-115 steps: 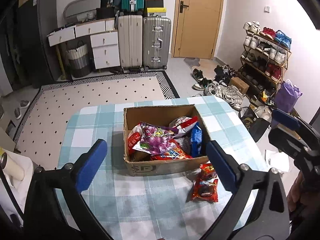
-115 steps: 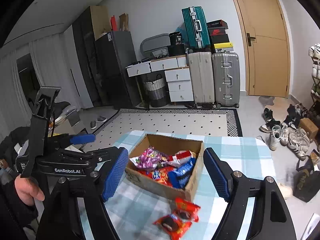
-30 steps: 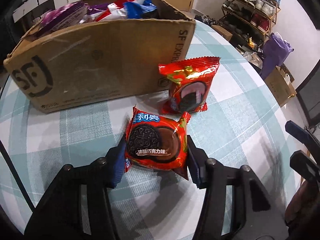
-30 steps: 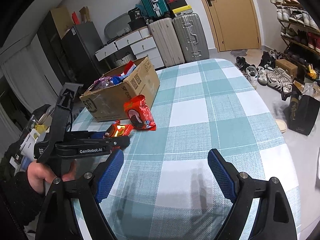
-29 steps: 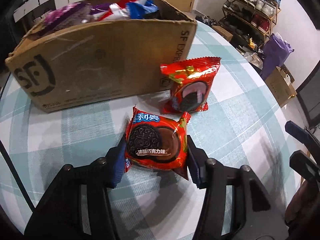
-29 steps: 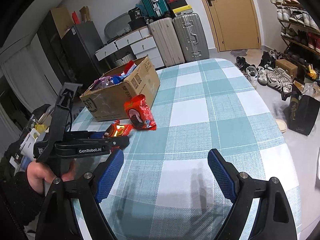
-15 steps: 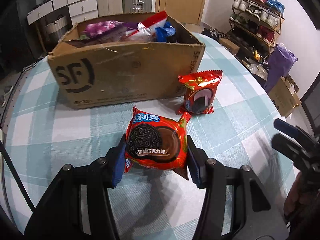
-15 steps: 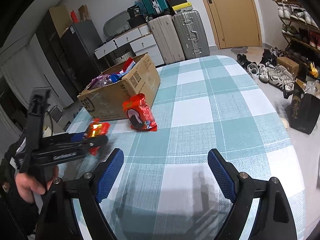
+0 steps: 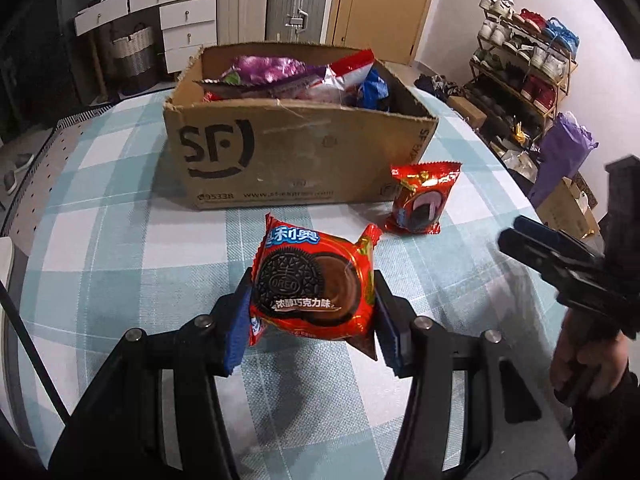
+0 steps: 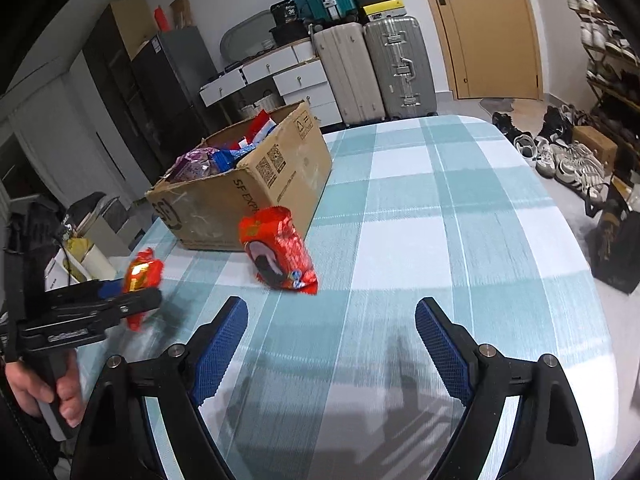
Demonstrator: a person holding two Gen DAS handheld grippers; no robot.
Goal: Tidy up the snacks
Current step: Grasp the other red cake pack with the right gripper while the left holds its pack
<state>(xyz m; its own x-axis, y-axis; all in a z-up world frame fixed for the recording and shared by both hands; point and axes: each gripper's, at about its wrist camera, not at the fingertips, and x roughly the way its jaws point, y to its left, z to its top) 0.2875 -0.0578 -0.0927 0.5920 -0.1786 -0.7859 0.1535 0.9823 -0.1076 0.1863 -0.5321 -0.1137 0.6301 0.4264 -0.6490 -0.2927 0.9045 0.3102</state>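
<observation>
Progress partial: cardboard box at frame centre holds most snacks, left gripper fingers clamp one Oreo pack above the surface, second red pack lies beside the box, right gripper fingers wide, empty.

White walls close in a cluttered room with a tan wooden door at the back and pale grey floor tiles — a patterned rug lies on them. Beside the door stand two hard suitcases, then white drawers over a woven basket. A shoe rack lines the right wall, more shoes loose below — a dark cabinet stands far left.
</observation>
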